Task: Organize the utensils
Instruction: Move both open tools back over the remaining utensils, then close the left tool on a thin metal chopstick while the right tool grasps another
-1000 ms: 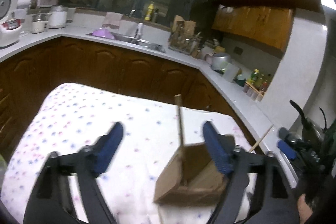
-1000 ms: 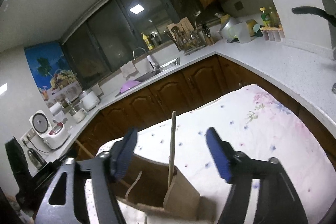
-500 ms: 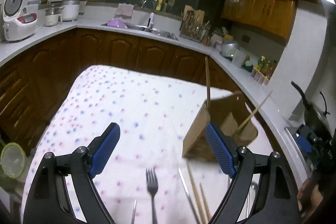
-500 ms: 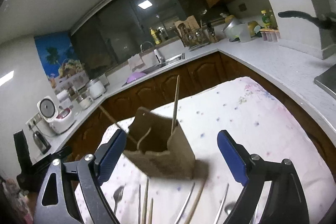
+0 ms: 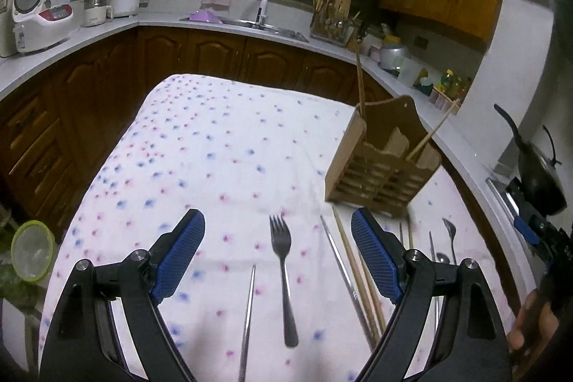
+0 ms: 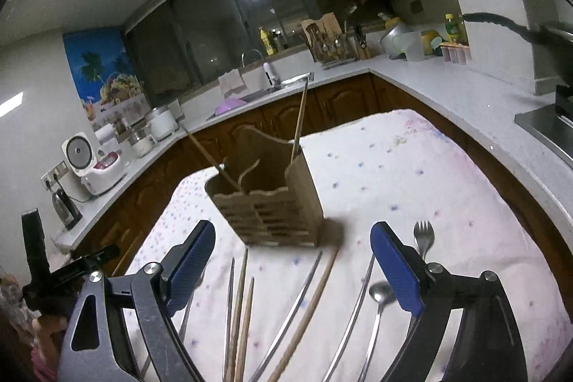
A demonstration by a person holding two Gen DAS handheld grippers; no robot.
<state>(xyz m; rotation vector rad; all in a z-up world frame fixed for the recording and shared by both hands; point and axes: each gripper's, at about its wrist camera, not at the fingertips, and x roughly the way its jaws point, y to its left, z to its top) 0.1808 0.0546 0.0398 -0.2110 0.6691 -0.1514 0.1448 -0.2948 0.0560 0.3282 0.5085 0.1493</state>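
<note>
Currently the utensils lie in a loose row on the flower-print tablecloth [image 5: 222,145], at the lower edge of both views. In my left wrist view a dark fork [image 5: 283,271] sits lower centre, tines toward the top of the frame, with a thin metal chopstick [image 5: 248,317] just left of it and a metal chopstick plus a pair of wooden chopsticks [image 5: 358,271] to its right. Further right, partly behind the gripper finger, a spoon [image 5: 449,235] shows.

The wooden utensil holder [image 5: 383,167] stands upright on the cloth at centre right of that view, above the row. Two wooden chopsticks already stand in it, one in the left compartment near-vertical, one leaning right.

My left gripper [image 5: 277,253] hangs over the fork with its blue pads wide apart and nothing between them touching. In the right wrist view my right gripper [image 6: 293,260] is likewise spread wide and empty; its jaws have just been opening. It sits below the holder [image 6: 272,192], over wooden chopsticks [image 6: 243,310], metal chopsticks [image 6: 286,314] and a spoon [image 6: 379,296]; a fork [image 6: 422,238] shows just past its right finger.

White countertop [image 5: 89,34] wraps the table; a rice cooker [image 5: 35,9] sits upper left.
</note>
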